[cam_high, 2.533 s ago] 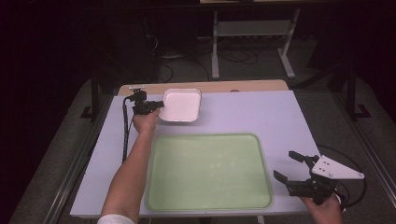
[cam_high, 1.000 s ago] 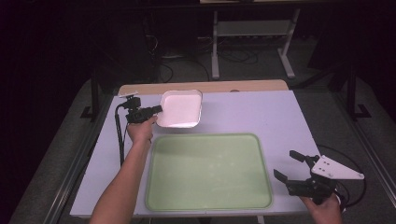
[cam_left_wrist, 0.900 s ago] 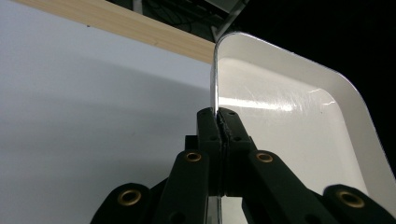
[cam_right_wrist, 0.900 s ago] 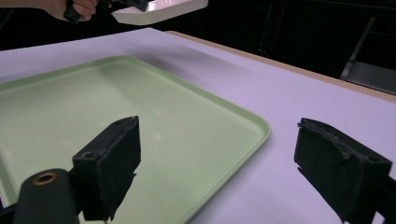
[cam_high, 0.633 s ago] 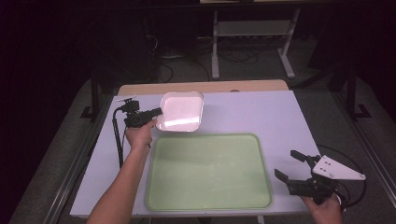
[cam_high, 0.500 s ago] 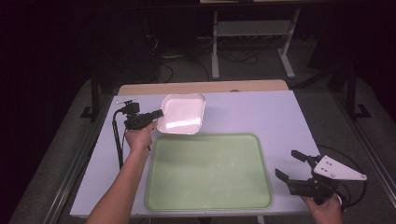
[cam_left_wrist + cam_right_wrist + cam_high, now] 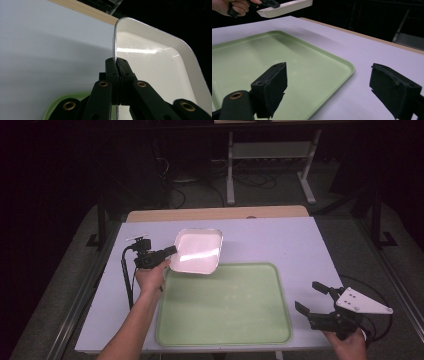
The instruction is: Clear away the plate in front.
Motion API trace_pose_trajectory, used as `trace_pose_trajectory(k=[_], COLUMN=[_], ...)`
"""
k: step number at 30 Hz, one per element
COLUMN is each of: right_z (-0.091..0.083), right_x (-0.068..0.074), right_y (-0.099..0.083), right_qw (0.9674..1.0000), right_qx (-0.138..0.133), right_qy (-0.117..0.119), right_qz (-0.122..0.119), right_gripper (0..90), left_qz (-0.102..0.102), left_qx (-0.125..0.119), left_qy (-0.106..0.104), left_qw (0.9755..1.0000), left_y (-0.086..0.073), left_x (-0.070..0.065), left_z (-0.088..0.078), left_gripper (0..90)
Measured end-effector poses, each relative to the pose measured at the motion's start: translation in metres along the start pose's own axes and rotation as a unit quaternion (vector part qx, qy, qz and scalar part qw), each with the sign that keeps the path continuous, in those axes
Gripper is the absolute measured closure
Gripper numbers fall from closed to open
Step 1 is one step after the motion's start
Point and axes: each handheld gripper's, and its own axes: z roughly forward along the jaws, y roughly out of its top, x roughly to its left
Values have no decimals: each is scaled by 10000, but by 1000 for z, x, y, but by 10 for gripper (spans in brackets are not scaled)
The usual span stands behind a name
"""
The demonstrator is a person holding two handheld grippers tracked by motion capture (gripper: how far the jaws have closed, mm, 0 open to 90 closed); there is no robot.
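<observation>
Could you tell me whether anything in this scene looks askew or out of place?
Only the white dish stands out: the left gripper pinches its rim, holding it tilted above the table, over the green tray's far corner. It looks empty, and nothing is spilled or damaged. The right gripper is open beside the tray.

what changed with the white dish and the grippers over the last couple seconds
The left gripper, shut on the rim of the white dish, has lifted it off the table and carried it toward the person, so it now overhangs the far left corner of the green tray. The right gripper stayed open at the tray's right edge; the tray did not move.
</observation>
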Motion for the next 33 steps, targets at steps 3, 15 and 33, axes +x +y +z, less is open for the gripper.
trace_pose_trajectory(k=[3,15,33], right_z=[0,-1,-2], right_x=[0,-1,-1], right_y=[-1,-3,-5], right_qw=[10000,10000,10000], right_qx=[5,24,55], right_qy=[-3,-11,-23], right_qz=[12,23,7], right_gripper=[137,137,138], left_qz=[41,63,-41], left_qx=[18,84,130], left_qy=[11,88,107], left_qw=[10000,9999,9998], left_y=[-4,-22,-51], left_x=[-2,-11,-17], left_z=[-1,-2,-3], left_gripper=[885,884,884])
